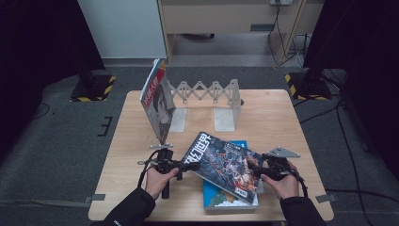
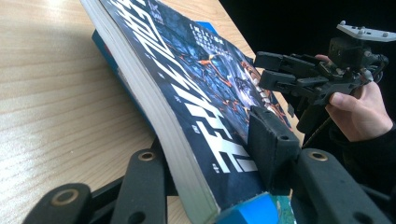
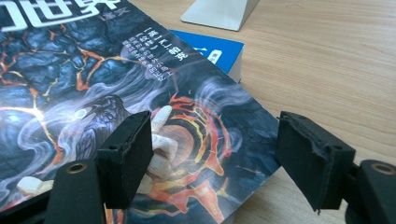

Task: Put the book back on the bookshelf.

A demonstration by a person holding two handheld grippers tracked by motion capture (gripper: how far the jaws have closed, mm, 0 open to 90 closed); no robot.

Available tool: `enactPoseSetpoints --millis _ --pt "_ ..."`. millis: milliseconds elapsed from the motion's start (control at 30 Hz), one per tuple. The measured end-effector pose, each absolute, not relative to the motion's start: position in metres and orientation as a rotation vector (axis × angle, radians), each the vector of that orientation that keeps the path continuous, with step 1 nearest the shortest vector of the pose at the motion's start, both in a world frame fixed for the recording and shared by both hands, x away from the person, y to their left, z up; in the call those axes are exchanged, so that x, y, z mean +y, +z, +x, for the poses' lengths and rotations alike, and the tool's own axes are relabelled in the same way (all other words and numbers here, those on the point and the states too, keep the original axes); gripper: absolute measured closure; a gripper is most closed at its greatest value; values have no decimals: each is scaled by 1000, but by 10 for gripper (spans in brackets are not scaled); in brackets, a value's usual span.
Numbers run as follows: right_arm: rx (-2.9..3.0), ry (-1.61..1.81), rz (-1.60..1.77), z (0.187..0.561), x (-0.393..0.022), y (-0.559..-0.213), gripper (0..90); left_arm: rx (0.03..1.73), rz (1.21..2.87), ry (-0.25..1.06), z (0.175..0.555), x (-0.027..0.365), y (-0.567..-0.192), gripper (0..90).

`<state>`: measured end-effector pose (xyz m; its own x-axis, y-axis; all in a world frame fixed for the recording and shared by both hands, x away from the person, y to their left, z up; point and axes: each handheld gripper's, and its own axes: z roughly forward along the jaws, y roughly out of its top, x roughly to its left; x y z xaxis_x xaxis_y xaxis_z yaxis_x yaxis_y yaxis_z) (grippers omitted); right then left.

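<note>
On the pale wooden table [image 1: 131,141], the dark lava-cover paperback [image 1: 221,165] lies across a blue book [image 1: 225,197], left gripper [image 1: 181,168] clamping its near-left edge, right gripper [image 1: 258,172] unclenched at its right corner.

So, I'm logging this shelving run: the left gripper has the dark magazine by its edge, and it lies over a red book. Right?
Not quite: the left gripper does clamp the dark magazine by its edge, but the book beneath is blue, as the high view shows.
</note>
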<state>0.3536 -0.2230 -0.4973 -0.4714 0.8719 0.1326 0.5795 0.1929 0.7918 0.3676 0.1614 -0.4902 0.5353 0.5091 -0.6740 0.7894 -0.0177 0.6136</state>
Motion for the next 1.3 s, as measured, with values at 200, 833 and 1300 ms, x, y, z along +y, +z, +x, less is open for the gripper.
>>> enactPoseSetpoints --millis 200,833,1300 --pt "2109 1148 1383 354 -230 -496 279 1125 1675 -323 368 161 -477 642" --pt "2026 1025 1471 359 -264 -502 257 1166 1616 -297 371 174 -435 758" --pt "2056 922 1503 362 -277 -511 212 1121 1553 -250 377 170 -395 818"
